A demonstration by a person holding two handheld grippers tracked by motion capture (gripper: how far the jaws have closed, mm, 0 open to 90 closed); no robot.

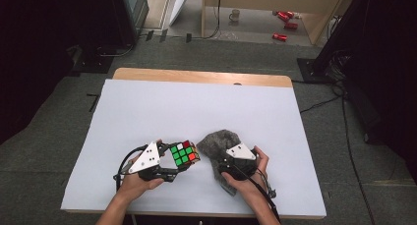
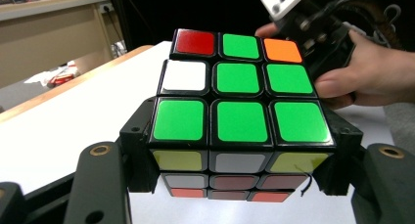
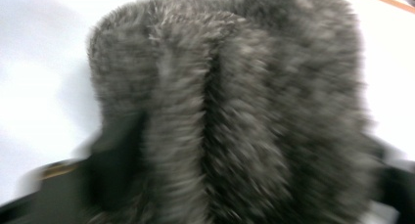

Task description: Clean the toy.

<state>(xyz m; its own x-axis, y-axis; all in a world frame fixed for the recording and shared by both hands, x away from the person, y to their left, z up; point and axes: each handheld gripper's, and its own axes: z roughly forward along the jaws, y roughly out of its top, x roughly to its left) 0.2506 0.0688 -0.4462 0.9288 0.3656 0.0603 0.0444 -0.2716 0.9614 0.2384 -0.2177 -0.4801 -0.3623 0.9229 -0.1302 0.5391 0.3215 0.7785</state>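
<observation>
A: What is being held just left of the grey fur cloth [image 1: 220, 142]?

B: A puzzle cube [image 1: 184, 154] is being pinched between the jaws of the left gripper [image 1: 169, 167], lifted off the white table [image 1: 147, 112].

A: And the cloth itself?

B: It is being clamped by the right gripper [image 1: 223, 171], jaws pressed into the pile.

A: The step?

B: Wiping, seemingly, is being prepared; next, the cloth is to be brought against the cube.
</observation>
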